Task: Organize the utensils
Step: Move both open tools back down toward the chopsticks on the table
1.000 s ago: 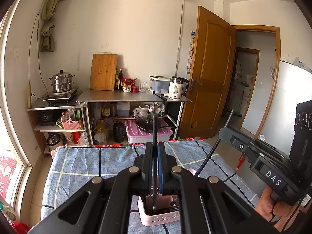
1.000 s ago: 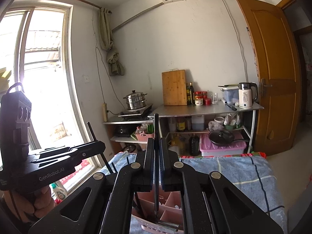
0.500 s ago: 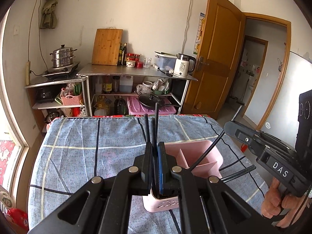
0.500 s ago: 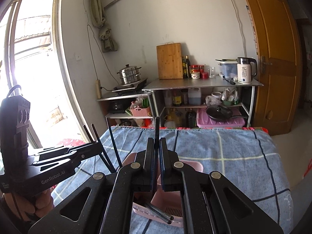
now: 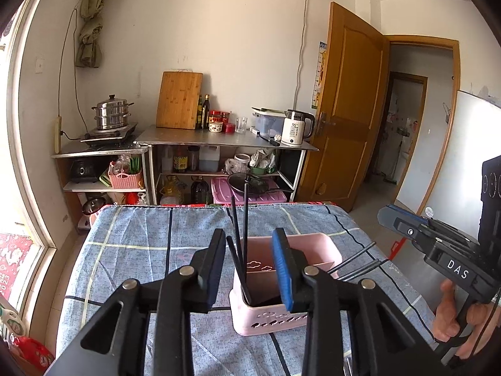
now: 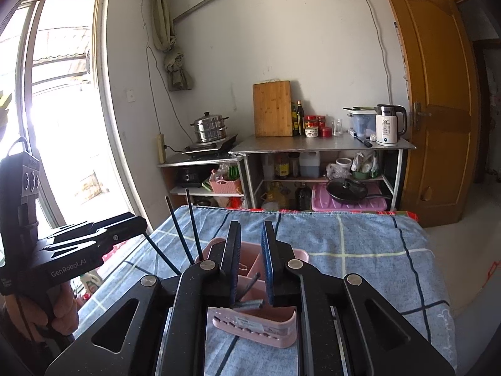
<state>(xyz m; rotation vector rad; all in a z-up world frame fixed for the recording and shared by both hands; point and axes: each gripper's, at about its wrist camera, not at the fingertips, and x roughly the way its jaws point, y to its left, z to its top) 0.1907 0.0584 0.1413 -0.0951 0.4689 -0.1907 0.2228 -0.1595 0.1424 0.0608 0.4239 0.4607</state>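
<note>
Hovering over pink caddy (image 5: 316, 316), both grippers' jaws spread apart

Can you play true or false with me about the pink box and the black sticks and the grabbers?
1. The left gripper is open. True.
2. The right gripper is squeezing a chopstick. False: its jaws stand apart with nothing between them.
3. Some chopsticks stand leaning in the pink caddy. True.
4. The caddy sits on a bare wooden table. False: it sits on a blue checked cloth.
5. The kettle is on the floor. False: it stands on the metal shelf by the door.
</note>
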